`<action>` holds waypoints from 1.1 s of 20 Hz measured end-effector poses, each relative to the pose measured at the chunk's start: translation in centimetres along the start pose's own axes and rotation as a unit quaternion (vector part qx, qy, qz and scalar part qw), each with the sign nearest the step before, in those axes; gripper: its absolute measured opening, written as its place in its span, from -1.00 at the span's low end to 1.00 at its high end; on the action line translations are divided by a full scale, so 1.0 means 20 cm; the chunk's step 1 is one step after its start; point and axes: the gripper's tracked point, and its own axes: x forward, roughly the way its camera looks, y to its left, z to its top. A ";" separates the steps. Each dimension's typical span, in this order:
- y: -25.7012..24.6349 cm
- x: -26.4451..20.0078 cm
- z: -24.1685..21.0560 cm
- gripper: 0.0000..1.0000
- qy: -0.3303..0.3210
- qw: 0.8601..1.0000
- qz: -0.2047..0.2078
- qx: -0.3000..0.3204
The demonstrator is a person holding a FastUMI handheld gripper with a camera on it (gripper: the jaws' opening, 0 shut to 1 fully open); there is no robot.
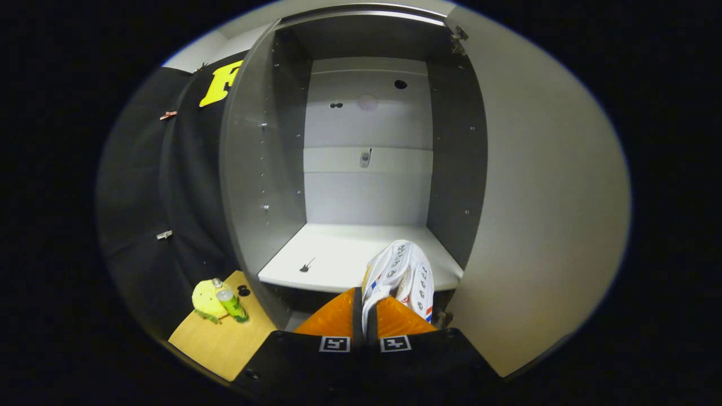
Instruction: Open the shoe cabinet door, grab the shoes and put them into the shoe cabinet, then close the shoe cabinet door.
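No readable text

The tool [365, 330] carries two square coded markers, no words; print on the bottle [232, 304] to its left and the shoe [403, 276] ahead is too small.

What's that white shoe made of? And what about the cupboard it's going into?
The white shoe, pinched between the tongs, looks like soft fabric or synthetic leather: it folds and has rows of lace eyelets. The shoe cabinet looks like smooth, matte grey laminated board, probably wood-based: flat panels with drilled shelf-pin holes and a metal hinge.
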 end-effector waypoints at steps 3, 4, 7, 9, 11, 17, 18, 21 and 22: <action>0.04 0.24 0.10 -0.91 -0.008 1.000 -0.009 -0.013; 0.05 0.32 0.12 -0.91 -0.008 1.000 -0.011 -0.012; 0.05 0.54 0.16 -0.92 -0.007 1.000 -0.019 -0.008; 0.04 0.68 0.16 -0.92 -0.004 1.000 -0.021 -0.012; 0.03 0.80 0.14 -0.91 0.002 1.000 -0.016 -0.013; 0.02 0.98 0.08 -0.92 0.020 1.000 -0.006 -0.022; 0.03 0.99 0.07 -0.92 0.023 1.000 -0.001 -0.021; 0.03 1.00 0.05 -0.91 0.030 0.999 0.000 -0.018; 0.04 1.01 0.04 -0.92 0.035 0.999 -0.002 -0.015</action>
